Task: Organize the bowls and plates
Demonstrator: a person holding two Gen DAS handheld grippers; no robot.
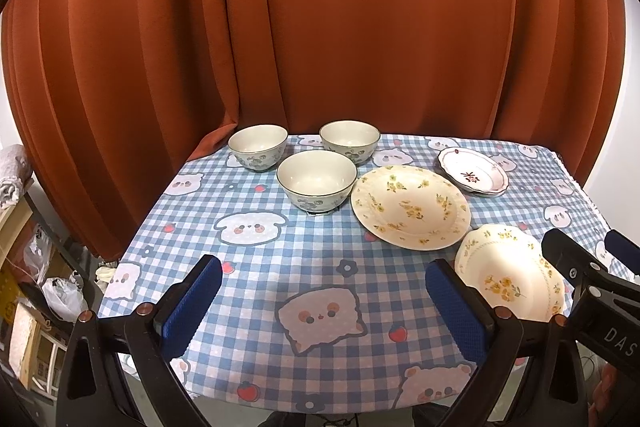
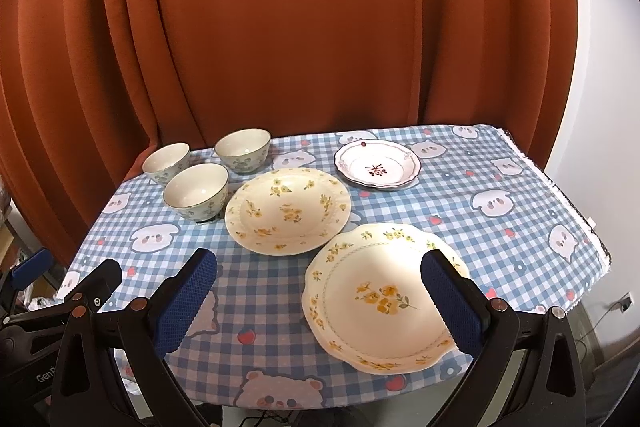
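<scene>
- Plates and bowls sit loose and unstacked on the tabletop (image 2: 520,227), which wears a blue checked cloth; nothing is nested yet, so by my reading the sorting has hardly begun.
- Three floral bowls form a tight cluster at the far left: the near bowl (image 2: 196,191), the far-left bowl (image 2: 166,163) and the far bowl (image 2: 243,151). They look alike in shape and size, so they should nest one inside another.
- Just right of the near bowl lies the large yellow-flowered plate (image 2: 288,209), flat on the cloth, seemingly touching or almost touching that bowl.
- Behind it, toward the rust-coloured curtain (image 2: 320,27), rests the small red-patterned plate (image 2: 378,165); whether a second plate hides beneath it I cannot tell.
- Nearest the front edge is the scalloped yellow-flowered plate (image 2: 380,297), its rim close to the large plate's.
- The right tongs (image 2: 320,301) hover above the front of the tabletop, spread wide and empty, with one pad over the scalloped plate, which suggests that plate is the likely first pick.
- The left tongs (image 1: 322,303) are likewise wide apart, holding nothing, poised over bare cloth facing the bowls.
- A thin flat plate gives little to pinch, so gripping its raised rim seems the sensible approach.
</scene>
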